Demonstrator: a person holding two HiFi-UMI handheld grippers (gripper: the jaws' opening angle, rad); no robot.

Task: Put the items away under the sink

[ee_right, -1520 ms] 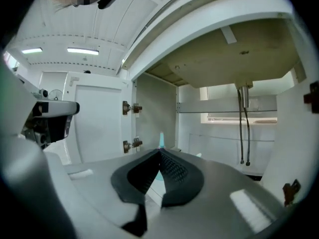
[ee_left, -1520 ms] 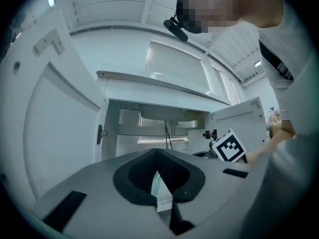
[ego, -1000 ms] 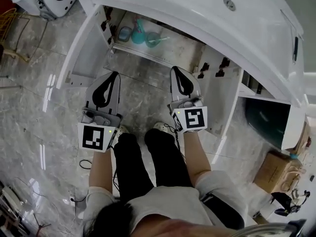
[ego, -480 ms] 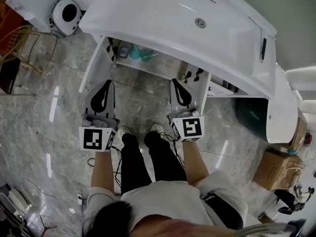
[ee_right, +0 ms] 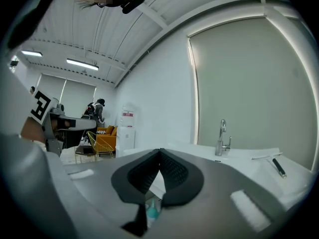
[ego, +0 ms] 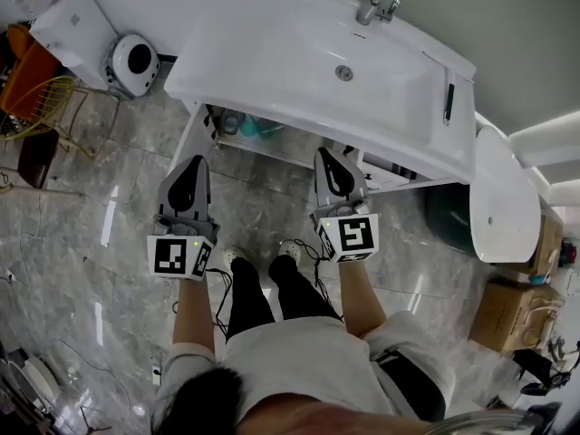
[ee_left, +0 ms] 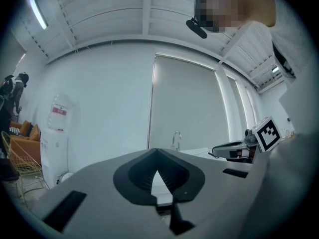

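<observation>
Head view: both grippers empty, the stuff already parked under the sink

Left gripper (ego: pixel 194 163) and right gripper (ego: pixel 328 155) each have their jaws pinched together at the tips with nothing between them. They're held side by side out over the marble floor (ego: pixel 82 225), just short of the white sink (ego: pixel 272 53). It reads as a resting pose to me, since there's nothing to carry. Teal containers (ego: pixel 258 128) sit on the shelf of the open cabinet (ego: pixel 281 145) right below the basin, tucked toward its left side. The right gripper view catches a bit of that teal through the gap under its jaws. The left cabinet door (ego: pixel 194 132) hangs open, so I'm guessing shutting it is about all that's left.
</observation>
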